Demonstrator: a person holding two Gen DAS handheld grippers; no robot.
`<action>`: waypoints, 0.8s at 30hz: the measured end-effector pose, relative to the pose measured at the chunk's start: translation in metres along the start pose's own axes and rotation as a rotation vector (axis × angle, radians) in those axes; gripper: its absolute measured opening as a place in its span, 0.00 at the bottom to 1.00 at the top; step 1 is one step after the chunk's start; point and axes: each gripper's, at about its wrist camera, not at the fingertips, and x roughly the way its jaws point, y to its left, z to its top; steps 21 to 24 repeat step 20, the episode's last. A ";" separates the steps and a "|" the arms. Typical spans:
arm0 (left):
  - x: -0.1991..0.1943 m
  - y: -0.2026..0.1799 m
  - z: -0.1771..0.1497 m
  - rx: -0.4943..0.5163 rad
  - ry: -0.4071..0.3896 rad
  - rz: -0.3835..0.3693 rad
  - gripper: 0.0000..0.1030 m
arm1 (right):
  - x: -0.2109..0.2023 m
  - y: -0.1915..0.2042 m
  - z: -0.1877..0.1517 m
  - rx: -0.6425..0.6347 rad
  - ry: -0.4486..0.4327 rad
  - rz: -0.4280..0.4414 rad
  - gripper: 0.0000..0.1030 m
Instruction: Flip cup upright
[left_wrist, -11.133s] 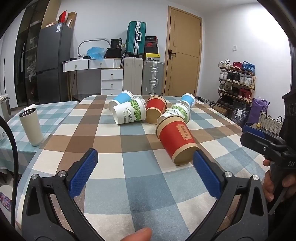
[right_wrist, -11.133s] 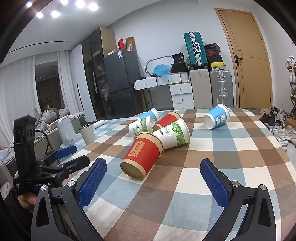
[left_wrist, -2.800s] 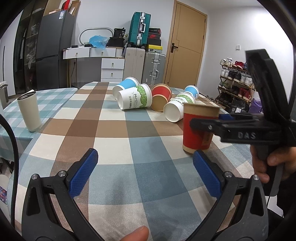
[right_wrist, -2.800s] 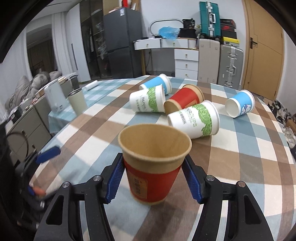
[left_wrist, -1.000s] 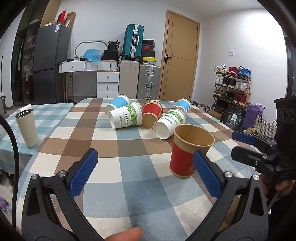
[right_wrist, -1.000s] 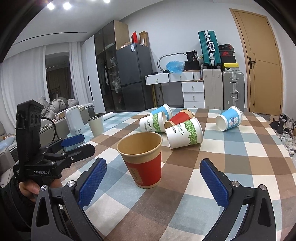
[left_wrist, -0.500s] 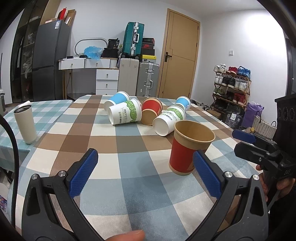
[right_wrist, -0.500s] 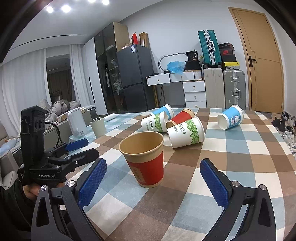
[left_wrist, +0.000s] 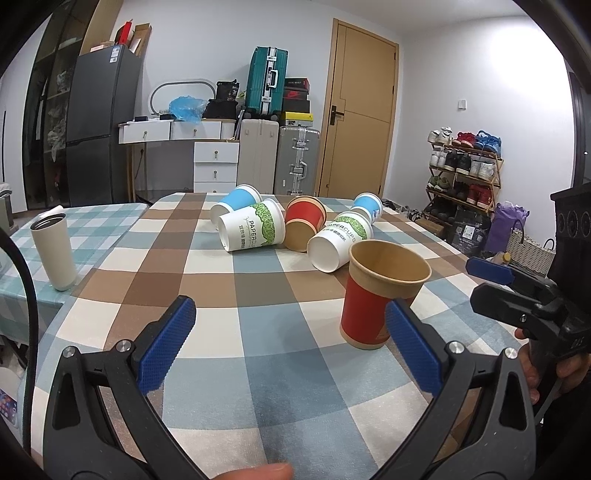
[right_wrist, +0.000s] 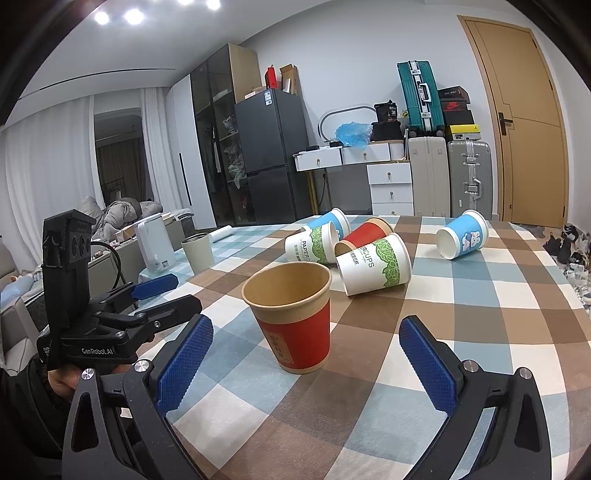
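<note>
A red paper cup (left_wrist: 373, 302) with a brown rim stands upright on the checked tablecloth; it also shows in the right wrist view (right_wrist: 293, 325). My left gripper (left_wrist: 288, 343) is open and empty, with the cup just past its right finger. My right gripper (right_wrist: 303, 358) is open and empty, with the cup a little ahead between its fingers, not touched. Each gripper shows in the other's view: the right gripper (left_wrist: 517, 291) at the right, the left gripper (right_wrist: 147, 299) at the left.
Several paper cups lie on their sides behind: a white-green one (left_wrist: 253, 230), a blue one (left_wrist: 236, 199), a red one (left_wrist: 304, 221), another white-green one (left_wrist: 338, 240), a blue one (right_wrist: 461, 234). A beige tumbler (left_wrist: 53, 251) stands left. The table edge (left_wrist: 55, 325) is near.
The red cup was lying down, was gripped by my right gripper and stood upright, then released. In the last second both grippers shifted only slightly; the cup stays put.
</note>
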 end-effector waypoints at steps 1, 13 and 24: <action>0.000 0.000 0.000 0.000 0.000 0.000 0.99 | 0.000 0.000 0.000 0.000 0.000 0.001 1.00; -0.003 0.003 0.002 0.004 -0.008 0.006 0.99 | 0.000 0.002 -0.001 -0.002 0.003 0.002 1.00; -0.003 0.003 0.002 0.004 -0.008 0.008 0.99 | 0.000 0.002 -0.001 -0.002 0.002 0.002 1.00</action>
